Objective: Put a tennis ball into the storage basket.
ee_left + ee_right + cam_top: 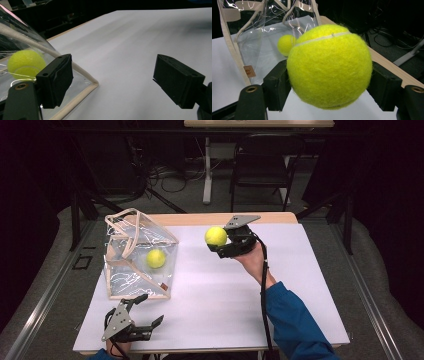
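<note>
Item 1, far left: clear plastic tote bag (140,255), cream trim and cream handles, standing on the left part of the white table top (225,290). A small tan label sits low on its near right edge. In the right gripper view the same bag (257,30) rises behind the held ball.

Item 2: tennis ball inside the bag (156,258), yellow-green, resting low against the bag's right wall. In the left gripper view it (26,63) shows through the clear wall, just behind the left-hand jaw; in the right gripper view it (286,44) sits small and further back.

Item 3, near left edge of the table: left gripper (146,312), held low just in front of the bag's near corner. Jaws wide apart, nothing between them; in its own view the left gripper (113,81) spans bare white surface, one jaw beside the bag's cream bottom trim.

Item 4, centre right: second tennis ball (216,236), lifted clear of the table, to the right of the bag and apart from it.

Item 5: right gripper (220,242), raised by a hand in a blue sleeve (295,320). Jaws closed on either side of the second ball (329,66), pads pressed against its felt.
</note>
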